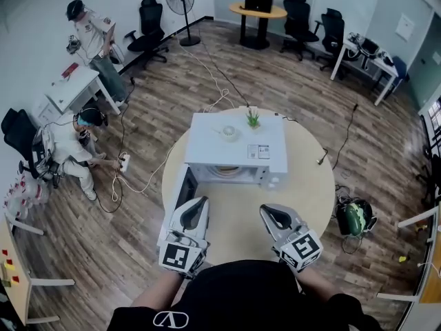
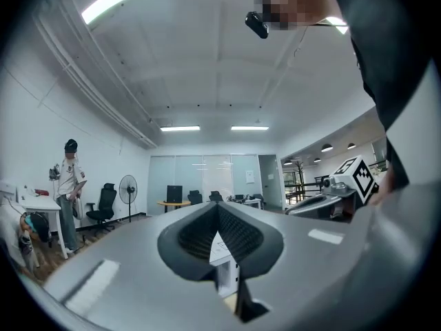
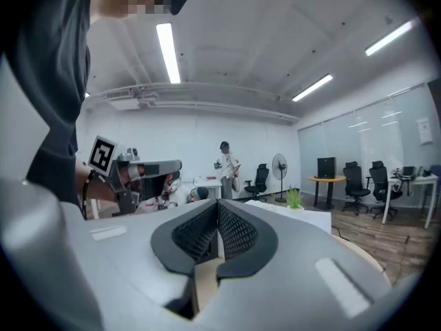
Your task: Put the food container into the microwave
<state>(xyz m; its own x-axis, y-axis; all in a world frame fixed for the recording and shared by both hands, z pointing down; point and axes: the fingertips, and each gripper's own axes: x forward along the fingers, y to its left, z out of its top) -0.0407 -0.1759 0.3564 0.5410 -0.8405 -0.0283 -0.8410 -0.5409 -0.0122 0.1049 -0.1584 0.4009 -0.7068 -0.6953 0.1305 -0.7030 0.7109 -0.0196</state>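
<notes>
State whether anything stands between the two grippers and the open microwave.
Nothing visible does. The microwave stands with its door swung open to the left, and only bare table lies between it and the left gripper and right gripper, both shut and empty.

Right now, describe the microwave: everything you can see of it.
The microwave is a white box standing upright on the round pale table, its mouth towards the person. Its door is swung open to the person's left. Something round and pale lies inside; whether turntable or container, I cannot tell. A small green plant, a white round object and a sticker sit on top.
</notes>
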